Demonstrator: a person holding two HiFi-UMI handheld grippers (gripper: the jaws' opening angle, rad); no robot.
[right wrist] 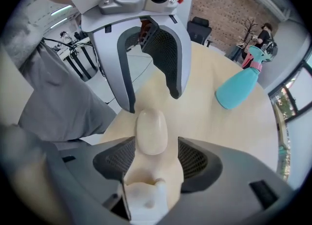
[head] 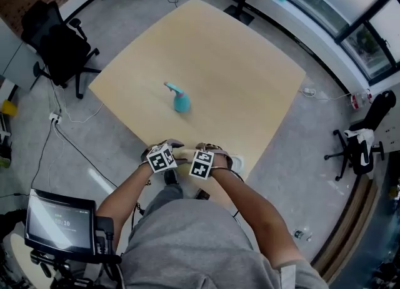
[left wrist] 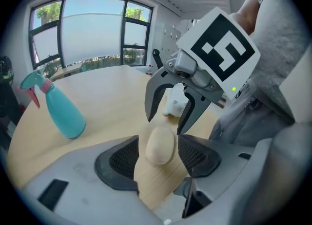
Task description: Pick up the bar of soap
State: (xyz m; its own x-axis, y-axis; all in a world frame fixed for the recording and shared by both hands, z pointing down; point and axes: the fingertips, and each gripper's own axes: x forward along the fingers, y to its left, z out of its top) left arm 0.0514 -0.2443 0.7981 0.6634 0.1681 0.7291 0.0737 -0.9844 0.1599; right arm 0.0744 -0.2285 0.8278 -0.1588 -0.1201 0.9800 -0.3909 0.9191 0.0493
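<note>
One bar of soap (left wrist: pixel 161 146), one spray bottle (head: pixel 180 100), two grippers: left gripper (right wrist: pixel 151 102), right gripper (left wrist: pixel 167 121)

A teal spray bottle (head: pixel 180 99) stands near the middle of my wooden table (head: pixel 250 62). One black chair (head: pixel 59 47) sits by the table's left corner, and another chair (head: pixel 362 144) is well off to my right. A screen (head: pixel 59 222) sits at my lower left. Cables (head: pixel 74 145) trail over the floor (head: pixel 294 175).

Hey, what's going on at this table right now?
A person at the near edge of the table holds a gripper in each hand. The left gripper and right gripper face each other over the soap, which lies on the table. Each has its jaws open either side of the soap, not gripping it. A spray bottle stands further out, untouched.
</note>
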